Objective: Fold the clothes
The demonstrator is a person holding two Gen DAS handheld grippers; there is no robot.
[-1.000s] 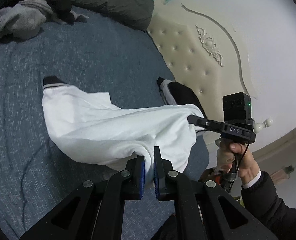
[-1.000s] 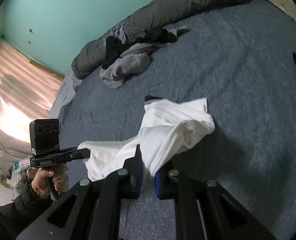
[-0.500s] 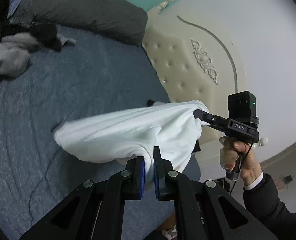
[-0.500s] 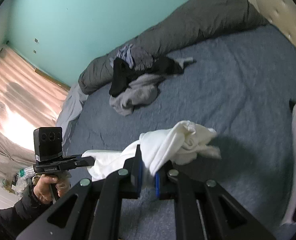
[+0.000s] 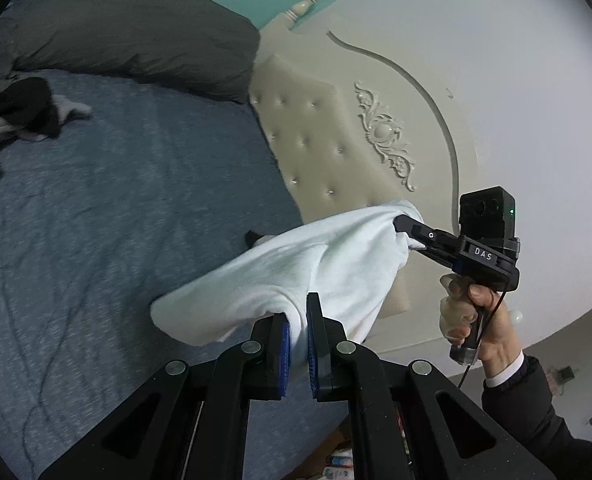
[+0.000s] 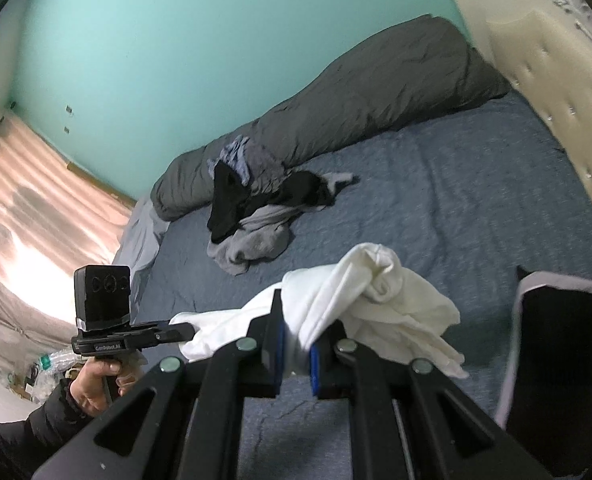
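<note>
Both my grippers have risen since a second ago, lifting the white garment (image 5: 328, 264) clear of the blue bed (image 5: 115, 208), where it was still dragging before. I have the left gripper (image 5: 298, 336) clamped on one edge of the cloth, its blue-padded fingers (image 5: 283, 344) pinching a fold. My right gripper (image 6: 296, 344) is likewise closed on the other edge, with the loose fabric bunched and hanging beyond it. The garment now stretches in the air between the two. A pile of grey and black clothes (image 6: 255, 216) lies farther up the bed against the dark duvet (image 6: 356, 120), beside the cream headboard (image 5: 328, 132).
</note>
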